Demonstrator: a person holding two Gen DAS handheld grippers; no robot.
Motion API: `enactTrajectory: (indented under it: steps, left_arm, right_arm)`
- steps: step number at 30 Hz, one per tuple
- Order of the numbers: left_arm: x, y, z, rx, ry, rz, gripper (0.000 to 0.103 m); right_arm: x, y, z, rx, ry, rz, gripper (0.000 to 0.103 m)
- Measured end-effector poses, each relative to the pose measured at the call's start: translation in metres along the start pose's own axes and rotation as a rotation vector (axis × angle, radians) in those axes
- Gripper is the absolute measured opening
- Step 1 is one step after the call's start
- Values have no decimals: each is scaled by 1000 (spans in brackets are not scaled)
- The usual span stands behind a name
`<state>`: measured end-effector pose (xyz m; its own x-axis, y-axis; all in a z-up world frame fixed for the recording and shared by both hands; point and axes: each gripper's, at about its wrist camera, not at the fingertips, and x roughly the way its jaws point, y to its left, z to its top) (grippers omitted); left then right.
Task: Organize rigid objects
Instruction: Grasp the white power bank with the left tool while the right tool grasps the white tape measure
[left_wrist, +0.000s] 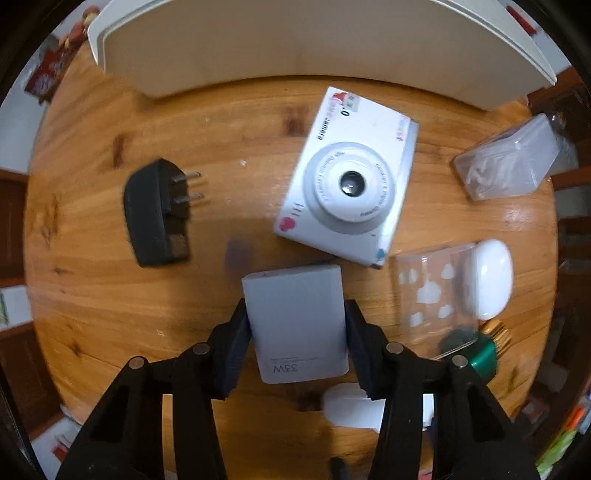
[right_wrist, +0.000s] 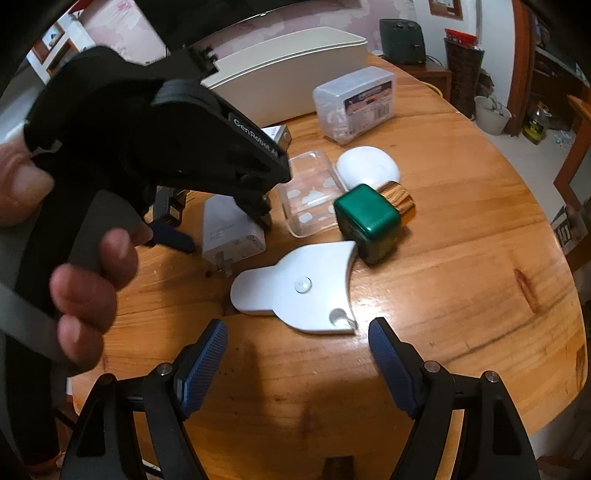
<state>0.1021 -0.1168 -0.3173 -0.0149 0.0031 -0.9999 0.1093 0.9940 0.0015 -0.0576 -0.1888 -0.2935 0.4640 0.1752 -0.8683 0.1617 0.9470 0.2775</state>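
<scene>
My left gripper (left_wrist: 297, 325) is shut on a white 33W charger (left_wrist: 295, 321), one finger against each side, low over the round wooden table (left_wrist: 110, 302). The charger (right_wrist: 231, 229) and the left gripper (right_wrist: 218, 225) also show in the right wrist view. My right gripper (right_wrist: 297, 341) is open and empty, just in front of a flat white fan-shaped piece (right_wrist: 299, 291). A white toy camera (left_wrist: 349, 177) lies beyond the charger. A black plug adapter (left_wrist: 157, 214) lies to its left.
A large white bin (left_wrist: 314, 44) stands at the table's far side. To the right lie a clear case with cloud prints (right_wrist: 310, 192), a white oval case (right_wrist: 367, 166), a green bottle with a gold cap (right_wrist: 369, 221) and a clear lidded box (right_wrist: 352, 103).
</scene>
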Motion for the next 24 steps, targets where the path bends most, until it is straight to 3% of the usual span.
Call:
enactTrajectory:
  steps: [9,17,24]
  left_arm:
    - [2,43,-2,34,-1,-5,52]
    - [13,75,-12,86,1,2,52]
    - [6,94,-40,142,-4,-5,52]
  right_arm:
    - [2,13,-1,-125,-33,-56,79]
    - [-6,46,-12,-545,-83,-112,79]
    - [9,55,11,-807,-8,-51,79]
